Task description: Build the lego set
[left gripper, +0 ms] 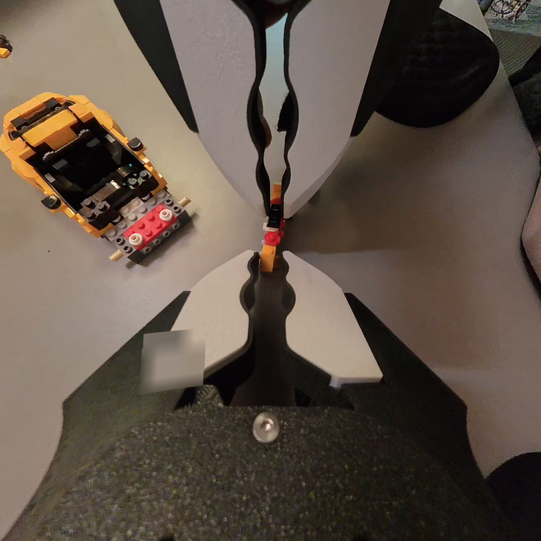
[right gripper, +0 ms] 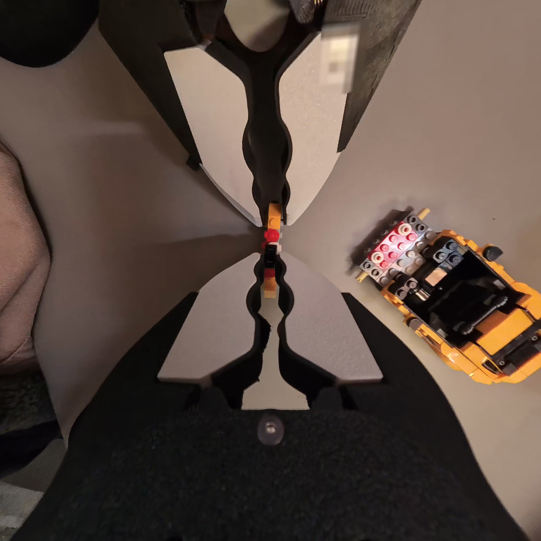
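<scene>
A small sub-assembly (left gripper: 272, 237) of orange, red and black bricks hangs above the grey table (left gripper: 380, 234), held end to end by both grippers. My left gripper (left gripper: 268, 254) is shut on its orange end. My right gripper (right gripper: 269, 256) is shut on its black and orange end, and in the left wrist view it (left gripper: 275, 215) comes in from the top. The sub-assembly (right gripper: 270, 234) also shows in the right wrist view, with the left gripper (right gripper: 273, 221) opposite. The orange lego car (left gripper: 87, 175), roof off and red plate showing at one end, lies on the table, apart from both grippers (right gripper: 453, 292).
A dark rounded object (left gripper: 439, 73) stands at the table's far right. A small orange and black piece (left gripper: 4, 48) lies at the far left edge. Pinkish fabric (right gripper: 17, 248) lies beside the table edge. My left and right fingertips are right by each other.
</scene>
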